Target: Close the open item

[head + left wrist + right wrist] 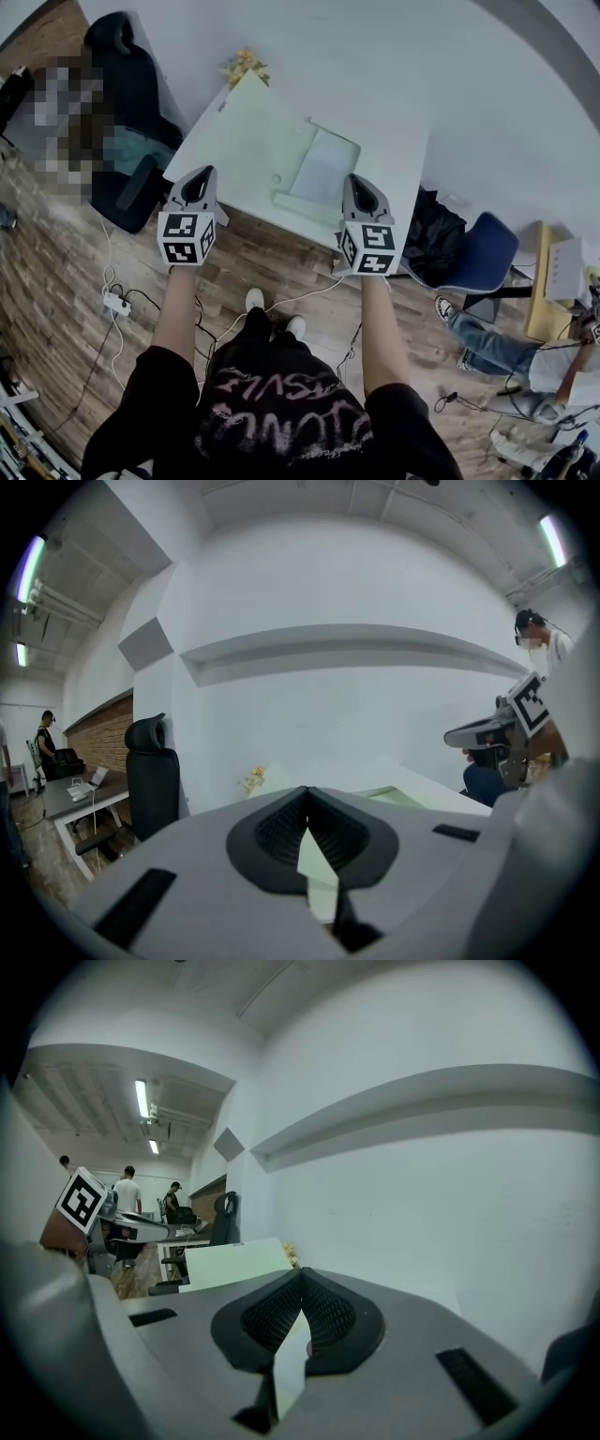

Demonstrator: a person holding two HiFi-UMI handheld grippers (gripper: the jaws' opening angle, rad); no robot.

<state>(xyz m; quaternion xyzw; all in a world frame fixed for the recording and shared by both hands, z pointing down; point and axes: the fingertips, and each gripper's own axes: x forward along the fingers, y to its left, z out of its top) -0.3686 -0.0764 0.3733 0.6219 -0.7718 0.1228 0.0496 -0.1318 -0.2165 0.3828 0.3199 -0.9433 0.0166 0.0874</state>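
On the white table [244,141] lies a grey laptop [322,169] with its lid standing open, right of the table's middle. My left gripper [204,172] hovers over the table's near left edge, its jaws shut and empty. My right gripper [358,181] is just in front of the laptop's near right corner, also shut with nothing in it. In the left gripper view the jaws [307,792] meet at the tip, the table [403,794] lies beyond them, and the right gripper [497,728] shows at the right. In the right gripper view the jaws [301,1272] also meet.
A black office chair [131,103] stands left of the table, with yellow flowers [244,64] at its far corner. A black bag [436,230] and a blue chair [483,253] are on the right. A power strip [117,302] with cables lies on the wooden floor. A person [525,361] sits at the lower right.
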